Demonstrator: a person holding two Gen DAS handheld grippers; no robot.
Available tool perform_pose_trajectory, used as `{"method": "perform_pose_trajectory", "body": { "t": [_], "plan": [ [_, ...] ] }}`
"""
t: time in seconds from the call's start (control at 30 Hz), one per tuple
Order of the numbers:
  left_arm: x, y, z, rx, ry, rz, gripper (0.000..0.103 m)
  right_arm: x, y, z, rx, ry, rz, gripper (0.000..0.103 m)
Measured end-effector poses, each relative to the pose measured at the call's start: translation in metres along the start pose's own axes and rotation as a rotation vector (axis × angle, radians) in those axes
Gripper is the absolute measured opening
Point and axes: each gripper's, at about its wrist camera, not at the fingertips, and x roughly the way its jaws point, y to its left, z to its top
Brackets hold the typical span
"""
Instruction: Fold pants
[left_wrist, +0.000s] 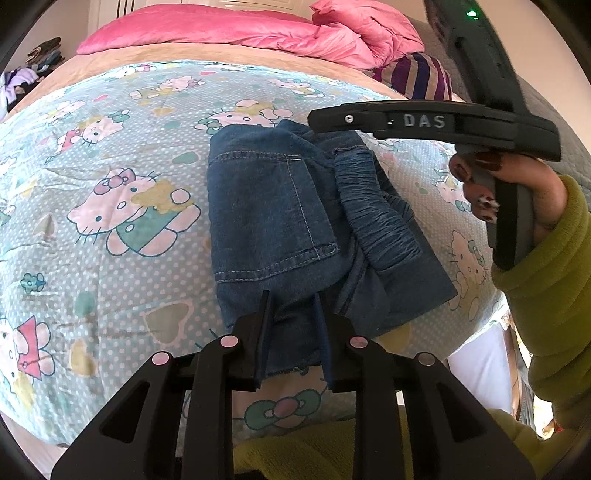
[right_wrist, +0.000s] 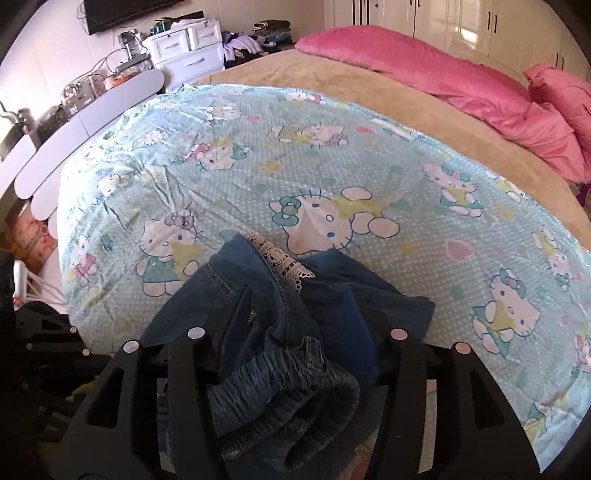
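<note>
Small blue denim pants (left_wrist: 295, 221) lie folded into a compact bundle on the Hello Kitty sheet (left_wrist: 110, 184), elastic waistband on top at the right. My left gripper (left_wrist: 293, 302) is open, its fingers resting on the near edge of the bundle, denim between them. My right gripper (left_wrist: 314, 120) reaches in from the right over the far edge, held by a hand in a green sleeve. In the right wrist view the right gripper (right_wrist: 299, 299) is open, its fingers straddling bunched denim (right_wrist: 280, 332) with the waistband and a lace trim (right_wrist: 280, 262) close up.
The sheet (right_wrist: 332, 166) covers the near part of a tan bed. A pink duvet and pillows (left_wrist: 258, 26) lie at the far end, with a striped cushion (left_wrist: 417, 77). White drawers (right_wrist: 184, 48) and a cluttered shelf stand beyond the bed.
</note>
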Motion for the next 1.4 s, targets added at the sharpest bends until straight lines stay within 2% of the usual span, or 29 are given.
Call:
{"method": "perform_pose_trajectory", "body": {
  "t": [0.17,0.47,0.6,0.7,0.8,0.93,1.03,1.23,1.4],
  "plan": [
    [-0.002,-0.001,-0.001,-0.002,-0.001,-0.001,0.023,-0.002,0.002,-0.004,0.008,0.005,-0.009,0.052],
    [-0.006,0.000,-0.004,-0.012,0.000,-0.010,0.024,-0.012,0.024,-0.033,-0.034,0.011,0.059,0.052],
    [-0.007,0.000,-0.004,-0.015,0.001,-0.011,0.024,0.002,0.024,-0.048,-0.077,0.073,-0.022,0.053],
    [-0.005,-0.001,-0.004,-0.015,0.005,-0.012,0.024,0.013,0.017,-0.054,-0.034,0.097,-0.034,0.057],
    [-0.003,0.000,-0.003,-0.018,0.007,-0.014,0.025,0.017,0.013,-0.055,-0.011,0.091,-0.027,0.058],
    [-0.004,0.000,-0.003,-0.024,0.004,-0.015,0.025,0.002,0.012,-0.052,0.020,0.053,0.011,0.059],
    [-0.008,0.000,-0.004,-0.025,-0.008,-0.019,0.030,-0.011,0.007,-0.051,0.052,0.023,0.026,0.060],
    [-0.010,-0.001,-0.005,-0.019,-0.007,-0.018,0.035,-0.037,0.009,-0.053,0.049,-0.027,0.018,0.063],
    [-0.012,-0.003,-0.006,-0.017,-0.006,-0.019,0.039,-0.050,0.016,-0.061,0.041,-0.038,0.043,0.063]
  ]
}}
